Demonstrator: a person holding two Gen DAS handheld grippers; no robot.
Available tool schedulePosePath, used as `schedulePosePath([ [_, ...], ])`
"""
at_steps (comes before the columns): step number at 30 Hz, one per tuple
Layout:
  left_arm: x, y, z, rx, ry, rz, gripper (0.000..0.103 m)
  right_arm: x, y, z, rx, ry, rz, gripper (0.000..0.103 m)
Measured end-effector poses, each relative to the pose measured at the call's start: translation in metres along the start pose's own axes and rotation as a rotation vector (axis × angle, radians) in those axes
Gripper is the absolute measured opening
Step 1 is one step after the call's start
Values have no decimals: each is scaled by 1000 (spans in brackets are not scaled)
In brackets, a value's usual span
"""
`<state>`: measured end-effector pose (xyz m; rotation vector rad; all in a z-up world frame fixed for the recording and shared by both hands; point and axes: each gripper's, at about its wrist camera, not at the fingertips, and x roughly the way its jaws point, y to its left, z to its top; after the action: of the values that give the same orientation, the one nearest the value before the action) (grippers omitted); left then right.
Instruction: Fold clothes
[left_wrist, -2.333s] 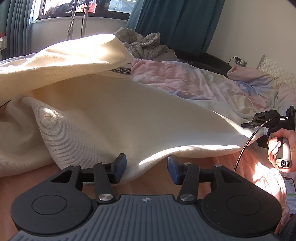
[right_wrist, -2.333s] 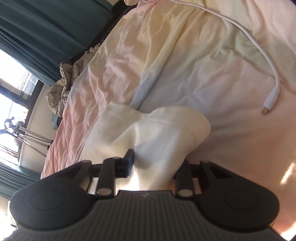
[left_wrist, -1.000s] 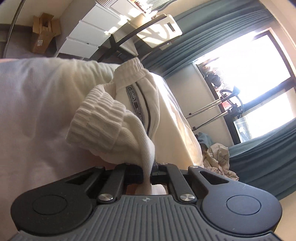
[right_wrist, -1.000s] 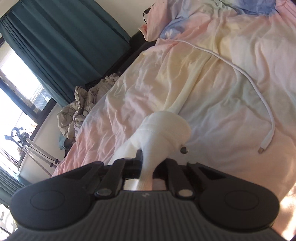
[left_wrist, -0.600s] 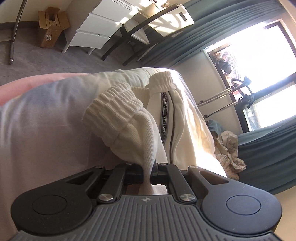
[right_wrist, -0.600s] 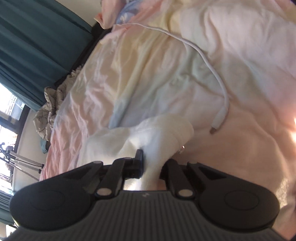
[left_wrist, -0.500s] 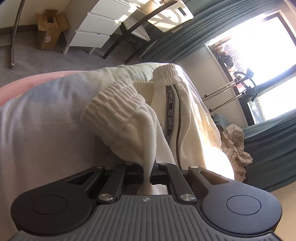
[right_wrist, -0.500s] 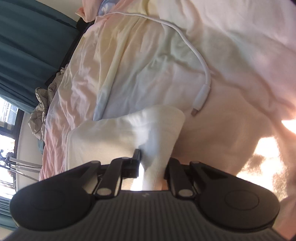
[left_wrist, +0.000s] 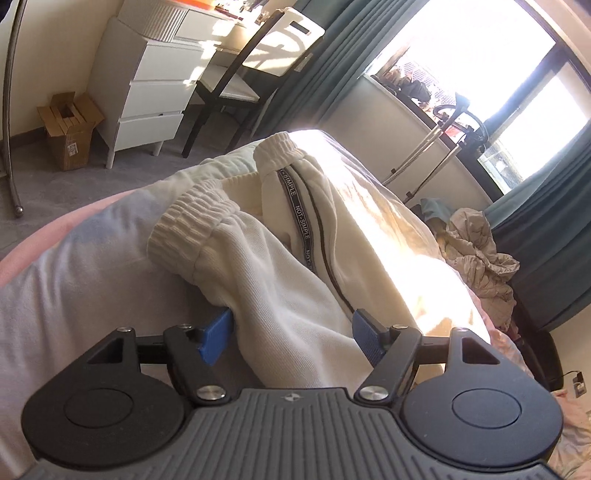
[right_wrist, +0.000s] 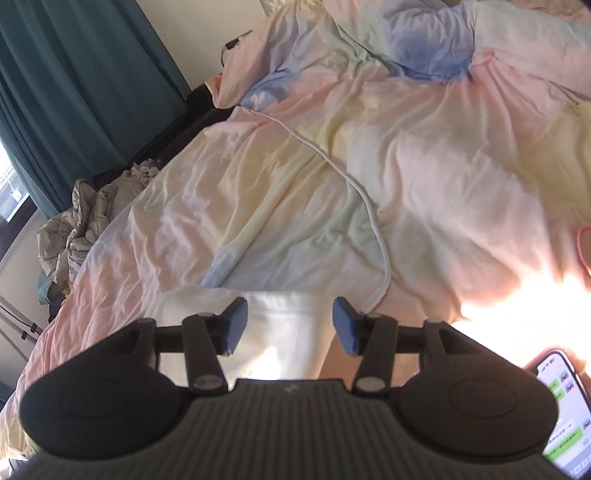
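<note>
A cream sweatshirt (left_wrist: 354, 236) lies on the bed, its ribbed cuffs (left_wrist: 188, 225) at the far end and a grey lettered stripe (left_wrist: 299, 221) along one sleeve. My left gripper (left_wrist: 291, 334) is open, its blue pads either side of the folded sleeve, not gripping it. In the right wrist view the garment's cream edge (right_wrist: 284, 325) lies flat on the pastel sheet (right_wrist: 424, 177). My right gripper (right_wrist: 290, 325) is open just above that edge.
A white charging cable (right_wrist: 365, 206) runs across the sheet to the garment's edge. A phone (right_wrist: 565, 413) lies at the right. Crumpled grey fabric (right_wrist: 85, 218) sits by teal curtains (right_wrist: 74, 81). White drawers (left_wrist: 147, 96), a chair and a cardboard box (left_wrist: 68, 129) stand beyond the bed.
Both grippers were shut on the cream garment and have opened, letting it go. The sleeve and the edge now rest on the bed.
</note>
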<state>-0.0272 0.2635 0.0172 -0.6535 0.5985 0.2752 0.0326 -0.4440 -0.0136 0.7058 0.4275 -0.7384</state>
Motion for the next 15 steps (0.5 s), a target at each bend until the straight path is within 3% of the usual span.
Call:
schedulePosePath([
  [3,-14,-26,-7,87,-42,-16,76,-18,19,-3,-63,0,118,52],
  [8,-21,-82,-19,243,-75,-89,77,-44,54,-21,-144,85,330,52],
  [11,-6,-122,-29,327,-43,-170,77,-57,75,-36,-200,133,422,52],
  [15,26,-172,-41,415,12,-278,77,-69,92,-49,-253,150,481,52],
])
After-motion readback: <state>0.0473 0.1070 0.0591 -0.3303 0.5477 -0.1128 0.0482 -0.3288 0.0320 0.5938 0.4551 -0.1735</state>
